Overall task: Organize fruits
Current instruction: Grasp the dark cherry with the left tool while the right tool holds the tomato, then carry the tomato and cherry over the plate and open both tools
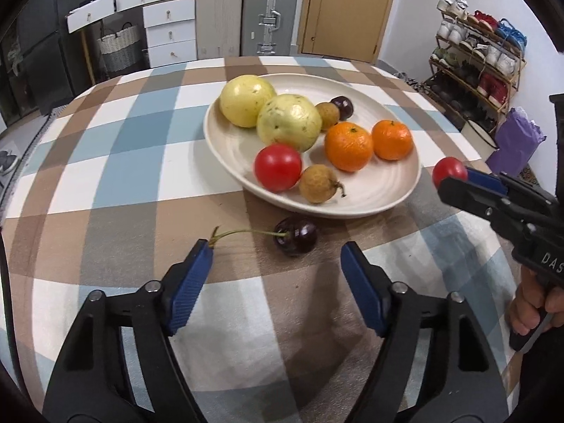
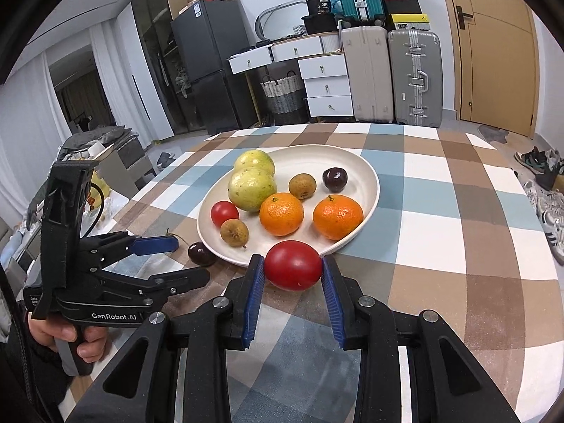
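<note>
A right gripper (image 2: 292,271) clamped a red tomato (image 2: 292,269) between its blue pads (image 2: 256,282), holding it just short of the near rim of a cream plate (image 2: 366,176) on a checked tablecloth (image 2: 440,246); the left gripper (image 1: 275,264) hung with its jaws apart and nothing between them, aimed at a dark cherry (image 1: 295,235) lying on the cloth just outside the plate's near edge.

The plate already carried two yellow-green guavas (image 1: 287,121), two mandarins (image 1: 348,146), a second tomato (image 1: 277,167), two brown longans (image 1: 319,183) and another cherry (image 1: 342,106); only the loose cherry and the held tomato were off it.

The cherry looked light, smooth-skinned and soft, likely to roll or squirt from a hard pinch; a gentle grip across its round body, pads on opposite sides, seemed the safest hold, since the thin stem (image 1: 243,233) would probably slip or snap. The stem gave the fruit its one long axis; in the left wrist view it ran nearly flat along the cloth, pointing leftward from the cherry, its tip close by the left pad (image 1: 197,275).

The tomato, plump and glossy, appeared equally bruisable; it was pinched across its widest part, with no visible denting.
</note>
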`<control>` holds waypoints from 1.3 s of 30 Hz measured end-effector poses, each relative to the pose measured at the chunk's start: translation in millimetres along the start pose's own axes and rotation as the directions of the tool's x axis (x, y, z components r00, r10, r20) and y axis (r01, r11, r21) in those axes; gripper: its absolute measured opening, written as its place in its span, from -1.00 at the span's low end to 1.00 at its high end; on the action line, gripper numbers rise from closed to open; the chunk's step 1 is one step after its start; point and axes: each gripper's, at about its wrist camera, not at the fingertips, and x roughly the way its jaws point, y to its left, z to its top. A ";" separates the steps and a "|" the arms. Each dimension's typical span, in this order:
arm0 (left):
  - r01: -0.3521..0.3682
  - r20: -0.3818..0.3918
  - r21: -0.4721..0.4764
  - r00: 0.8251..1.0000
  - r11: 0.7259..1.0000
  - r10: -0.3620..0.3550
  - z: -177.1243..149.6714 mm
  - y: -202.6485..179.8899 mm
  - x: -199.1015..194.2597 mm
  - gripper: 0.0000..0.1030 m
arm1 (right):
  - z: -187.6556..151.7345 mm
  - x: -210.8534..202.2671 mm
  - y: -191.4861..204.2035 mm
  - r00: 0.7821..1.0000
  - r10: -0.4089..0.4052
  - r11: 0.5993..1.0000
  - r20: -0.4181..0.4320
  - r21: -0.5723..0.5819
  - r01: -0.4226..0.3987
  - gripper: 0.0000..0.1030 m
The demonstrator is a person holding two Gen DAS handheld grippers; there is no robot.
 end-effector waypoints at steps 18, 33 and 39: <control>0.064 0.015 -0.002 0.998 0.998 -0.064 3.1 -1.1 0.5 -0.51 | -0.4 4.4 -1.1 1.000 0.003 1.000 -0.008 0.011 -0.003 -0.35; 0.091 0.095 0.019 0.991 0.996 -0.093 -0.7 -4.0 -31.4 -0.51 | -1.0 0.3 -6.3 1.000 0.003 0.999 0.005 0.038 -0.003 -0.35; 0.093 0.134 0.019 0.986 0.996 -0.094 4.6 -3.4 -45.2 -0.51 | 1.1 -5.9 -7.4 0.999 0.003 0.999 0.032 0.041 -0.004 -0.35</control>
